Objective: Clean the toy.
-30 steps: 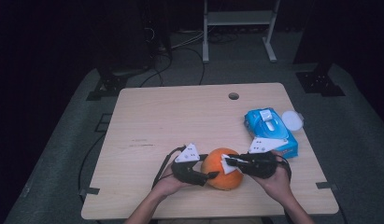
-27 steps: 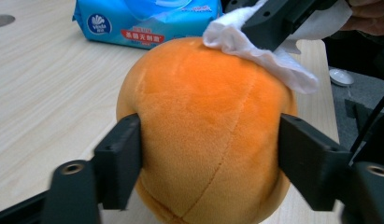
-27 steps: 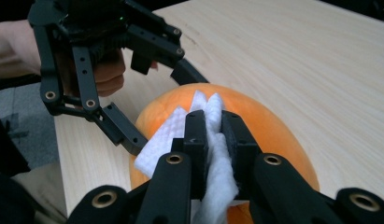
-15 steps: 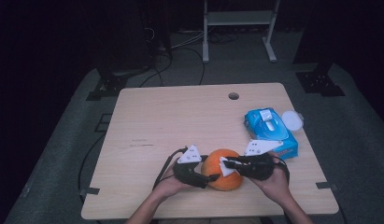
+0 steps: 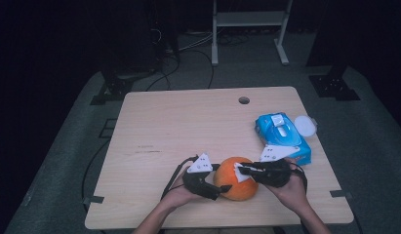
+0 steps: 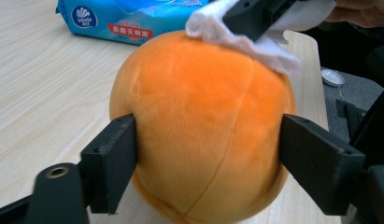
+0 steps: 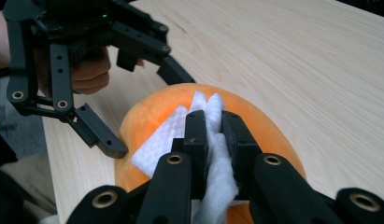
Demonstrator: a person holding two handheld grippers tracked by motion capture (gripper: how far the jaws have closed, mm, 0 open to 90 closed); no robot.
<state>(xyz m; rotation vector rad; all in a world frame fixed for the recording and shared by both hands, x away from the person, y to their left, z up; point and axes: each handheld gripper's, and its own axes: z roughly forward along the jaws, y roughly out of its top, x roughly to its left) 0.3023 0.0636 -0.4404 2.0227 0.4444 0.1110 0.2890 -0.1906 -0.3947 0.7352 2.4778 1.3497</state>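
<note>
Item: orange plush ball (image 5: 235, 178), near table edge. My L gripper (image 5: 218, 187) clamps its sides; my R gripper (image 7: 213, 133) pinches white wipe (image 7: 164, 140) atop ball, directly above L's grip.

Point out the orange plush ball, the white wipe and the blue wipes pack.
orange plush ball (image 6: 203, 135), left gripper view, front face.
white wipe (image 7: 157, 142), right gripper view, flat corner.
blue wipes pack (image 5: 281, 134), high view, top.
</note>
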